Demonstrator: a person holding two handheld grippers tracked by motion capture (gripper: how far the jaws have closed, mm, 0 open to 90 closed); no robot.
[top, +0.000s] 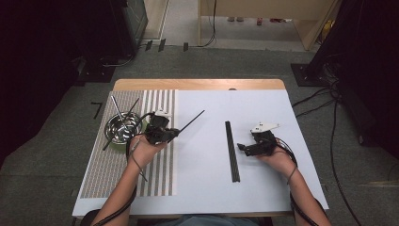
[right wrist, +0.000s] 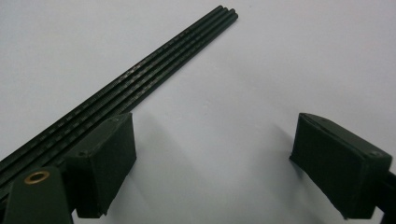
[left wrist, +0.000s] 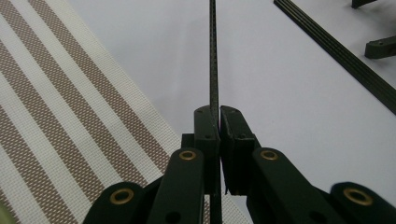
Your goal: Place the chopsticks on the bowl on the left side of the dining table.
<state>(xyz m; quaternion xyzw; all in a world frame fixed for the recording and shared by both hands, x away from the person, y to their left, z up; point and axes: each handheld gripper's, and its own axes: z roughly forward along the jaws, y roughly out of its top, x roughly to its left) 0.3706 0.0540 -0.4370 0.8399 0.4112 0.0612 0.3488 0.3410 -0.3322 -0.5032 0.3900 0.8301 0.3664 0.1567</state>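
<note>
Now the left gripper [top: 175, 133] is pinching one thin black rod [top: 192, 121], jaws pressed together on its lower part, and the rod is sticking out up and to the right, lifted off the white table [top: 263, 188]. In the left gripper view that same rod [left wrist: 213, 56] is running straight out between the pads [left wrist: 206, 128], gripped near one end with most of its length hanging free. That is the worry: held so far from its middle, the rod is likely to swing or twist in the pinch, and a loosening squeeze could let it slide out.

Over on the other side, the right gripper [top: 242, 148] is resting just beside the row of black rods [top: 231, 150] lying neatly side by side mid-table, jaws spread wide and holding nothing. In the right gripper view one pad [right wrist: 105, 158] is sitting right against the row [right wrist: 154, 60], so any nudge could scatter the tidy line.

Behind the left hand [top: 143, 150], the steel bowl [top: 123, 128] on the striped mat [top: 160, 179] is still carrying more rods; a careless backswing could knock it.
</note>
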